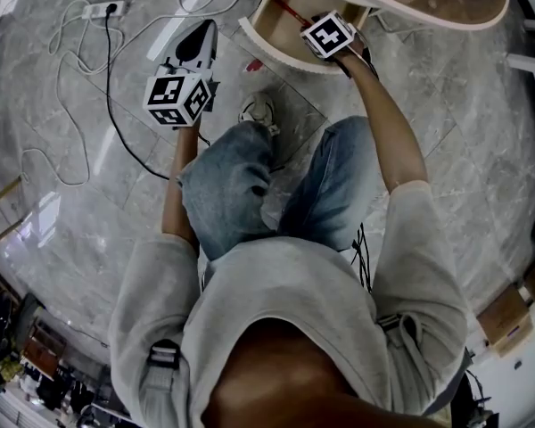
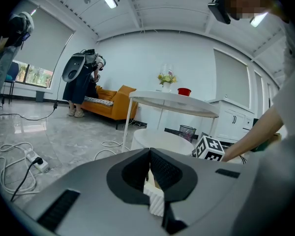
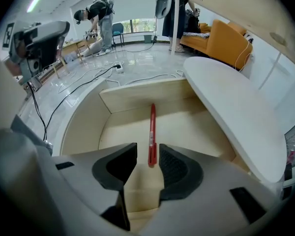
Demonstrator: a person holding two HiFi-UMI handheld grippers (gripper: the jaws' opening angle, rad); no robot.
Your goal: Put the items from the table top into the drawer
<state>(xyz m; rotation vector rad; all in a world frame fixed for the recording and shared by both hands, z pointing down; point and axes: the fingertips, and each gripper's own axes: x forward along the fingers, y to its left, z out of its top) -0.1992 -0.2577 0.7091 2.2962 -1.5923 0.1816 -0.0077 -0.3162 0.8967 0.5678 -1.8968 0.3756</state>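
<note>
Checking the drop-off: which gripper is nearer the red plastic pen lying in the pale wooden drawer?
Right. The right gripper hangs just above the red plastic pen, jaws open either side of its near end. The left gripper is off beside the drawer, over the floor.

The head camera looked steeply down to the grey marble floor (image 1: 71, 194). The camera on the right tongs (image 3: 147, 154) peered closely into the curved pale wooden drawer (image 3: 83, 127), shared with the head view's top; that on the left tongs (image 2: 150, 154) faced nearly level across the room.
</note>
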